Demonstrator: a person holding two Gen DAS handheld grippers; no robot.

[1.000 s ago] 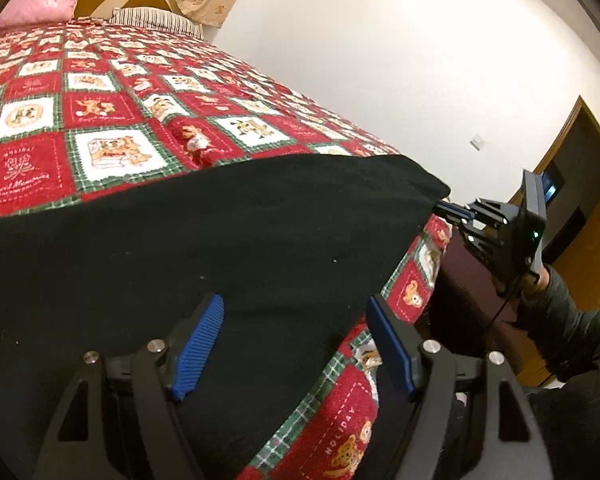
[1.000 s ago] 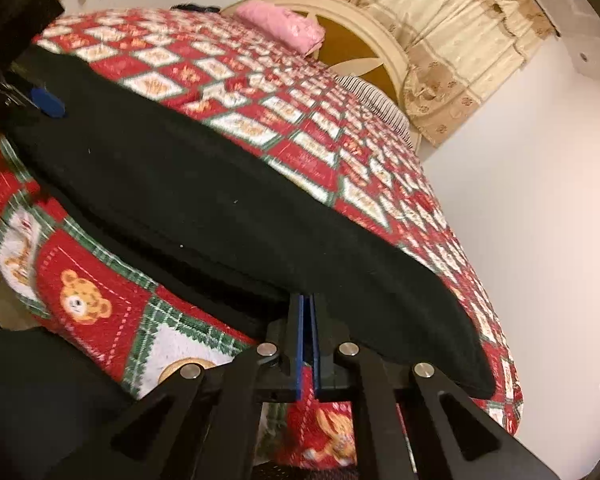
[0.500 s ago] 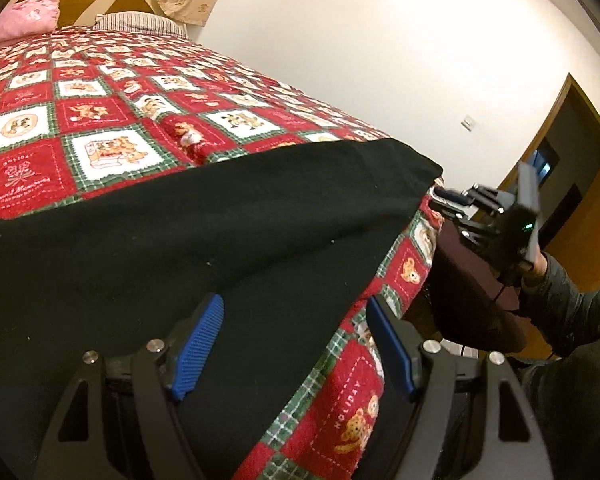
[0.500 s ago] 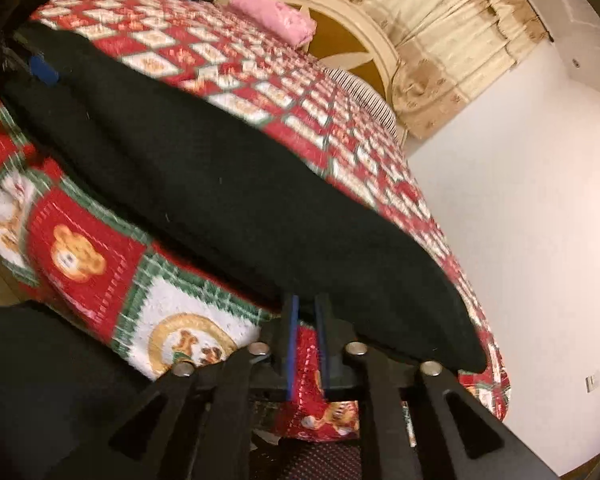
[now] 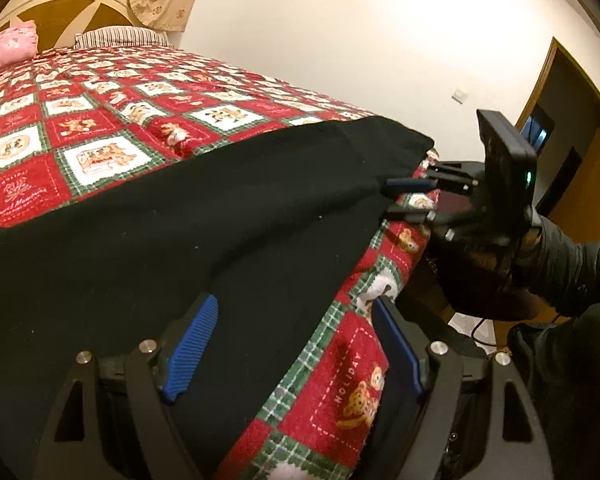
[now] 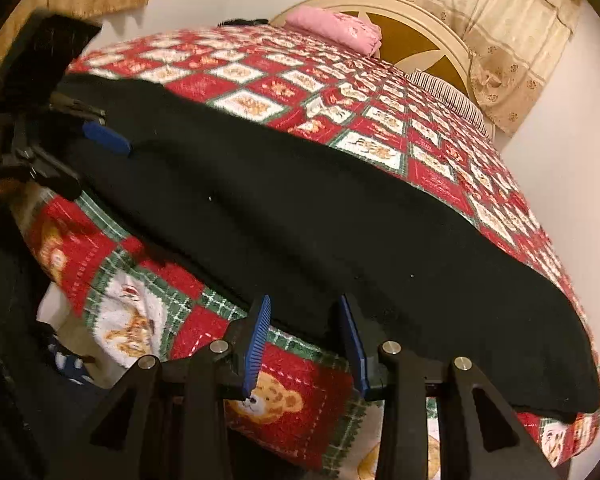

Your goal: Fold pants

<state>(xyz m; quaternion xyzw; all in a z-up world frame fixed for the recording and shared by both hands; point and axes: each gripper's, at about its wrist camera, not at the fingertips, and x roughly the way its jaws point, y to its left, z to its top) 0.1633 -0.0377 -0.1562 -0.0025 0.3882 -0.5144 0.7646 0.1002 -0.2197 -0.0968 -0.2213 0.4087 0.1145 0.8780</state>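
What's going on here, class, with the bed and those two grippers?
A person holds a gripper in each hand at the near edge of a bed covered by a quilt. Black pants lie flat along that edge. The left gripper is open over the pants, gripping nothing. The right gripper has just been opening; its fingers stand apart at the pants' edge, with no cloth pinched between them. No fold is under way.

"HOLIDAY" on red blanket [image 5: 352, 376] square
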